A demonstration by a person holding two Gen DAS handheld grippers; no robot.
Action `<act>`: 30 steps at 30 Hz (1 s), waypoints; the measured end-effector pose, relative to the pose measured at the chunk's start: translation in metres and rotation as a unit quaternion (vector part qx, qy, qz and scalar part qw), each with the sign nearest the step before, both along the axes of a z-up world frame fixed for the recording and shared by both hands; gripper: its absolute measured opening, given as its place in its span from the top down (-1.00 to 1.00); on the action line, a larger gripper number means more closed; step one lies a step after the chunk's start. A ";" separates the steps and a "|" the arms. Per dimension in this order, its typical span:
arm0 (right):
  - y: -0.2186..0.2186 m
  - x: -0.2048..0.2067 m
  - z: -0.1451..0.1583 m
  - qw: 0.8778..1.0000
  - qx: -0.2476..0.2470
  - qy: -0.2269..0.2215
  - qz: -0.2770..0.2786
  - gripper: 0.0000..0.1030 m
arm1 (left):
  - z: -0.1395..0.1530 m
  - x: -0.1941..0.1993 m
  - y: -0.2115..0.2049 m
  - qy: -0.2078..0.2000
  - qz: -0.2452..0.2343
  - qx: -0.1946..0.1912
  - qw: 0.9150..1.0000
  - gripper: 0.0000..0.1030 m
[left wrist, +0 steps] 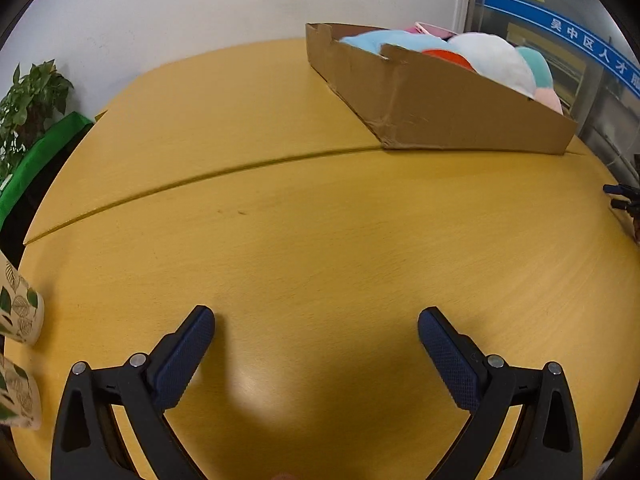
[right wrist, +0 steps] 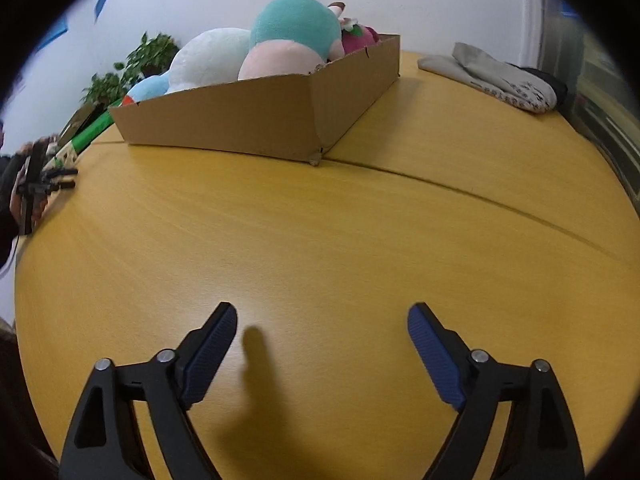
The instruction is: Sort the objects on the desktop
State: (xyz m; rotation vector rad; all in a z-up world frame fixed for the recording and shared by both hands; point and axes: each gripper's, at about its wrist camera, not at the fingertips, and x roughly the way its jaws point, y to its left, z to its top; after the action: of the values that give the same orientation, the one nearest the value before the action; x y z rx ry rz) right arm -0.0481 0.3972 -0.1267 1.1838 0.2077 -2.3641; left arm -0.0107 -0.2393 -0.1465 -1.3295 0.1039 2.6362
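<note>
A shallow cardboard box [left wrist: 440, 100] sits at the back right of the yellow wooden table [left wrist: 320, 220], filled with plush toys [left wrist: 492, 60] in white, teal, pink and blue. It also shows in the right wrist view [right wrist: 240, 128], with the plush toys [right wrist: 288, 36] heaped above its rim. My left gripper [left wrist: 316, 320] is open and empty, low over the bare table. My right gripper [right wrist: 322, 316] is open and empty over the table, in front of the box. The left gripper shows at the left edge of the right wrist view [right wrist: 44, 182].
Two leaf-patterned paper cups [left wrist: 20, 312] stand at the table's left edge. A potted plant [left wrist: 28, 100] and a green strip stand beyond it. A grey and white sock [right wrist: 496, 76] lies at the far right of the table. A seam [left wrist: 200, 178] crosses the tabletop.
</note>
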 end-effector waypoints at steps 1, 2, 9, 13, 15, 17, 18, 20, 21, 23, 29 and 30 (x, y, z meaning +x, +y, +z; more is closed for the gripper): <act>0.003 -0.004 -0.003 1.000 0.011 0.000 0.000 -1.00 | 0.000 -0.002 -0.003 0.000 -0.003 -0.001 1.000 -1.00; 0.006 -0.010 -0.006 0.999 0.044 0.003 -0.004 -1.00 | -0.001 -0.002 -0.006 0.000 -0.009 -0.003 1.000 -1.00; 0.025 -0.014 -0.010 0.999 0.043 0.005 0.023 -1.00 | -0.001 -0.007 -0.022 -0.004 -0.040 -0.004 0.999 -1.00; 0.019 -0.015 -0.010 0.997 0.044 0.006 0.062 -1.00 | 0.000 -0.010 -0.024 -0.004 -0.040 -0.005 0.999 -1.00; 0.017 -0.015 -0.009 0.996 0.045 0.006 0.071 -1.00 | -0.001 -0.015 -0.024 -0.001 -0.040 -0.004 0.999 -1.00; 0.017 -0.015 -0.009 0.997 0.045 0.006 0.070 -1.00 | -0.002 -0.017 -0.024 -0.001 -0.040 -0.004 0.999 -1.00; 0.017 -0.015 -0.009 0.997 0.044 0.005 0.069 -1.00 | -0.001 -0.017 -0.024 -0.001 -0.040 -0.005 0.999 -1.00; 0.017 -0.016 -0.008 0.997 0.045 0.005 0.069 -1.00 | 0.000 -0.016 -0.021 0.001 -0.040 -0.006 0.999 -1.00; 0.017 -0.016 -0.008 0.997 0.044 0.005 0.069 -1.00 | 0.000 -0.020 -0.016 0.003 -0.040 -0.008 0.999 -1.00; 0.017 -0.016 -0.008 0.997 0.044 0.005 0.069 -1.00 | 0.000 -0.020 -0.012 0.004 -0.039 -0.009 0.999 -1.00; 0.018 -0.016 -0.009 0.997 0.044 0.006 0.071 -1.00 | 0.000 -0.020 -0.009 0.003 -0.040 -0.009 0.999 -1.00; 0.019 -0.017 -0.009 0.996 0.044 0.006 0.071 -1.00 | 0.000 -0.021 -0.007 0.003 -0.040 -0.009 0.999 -1.00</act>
State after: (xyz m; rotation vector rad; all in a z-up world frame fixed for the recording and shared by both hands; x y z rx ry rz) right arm -0.0650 0.4157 -0.1356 1.1545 0.3913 -2.2587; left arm -0.0313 -0.2464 -0.1464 -1.2944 0.1779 2.5796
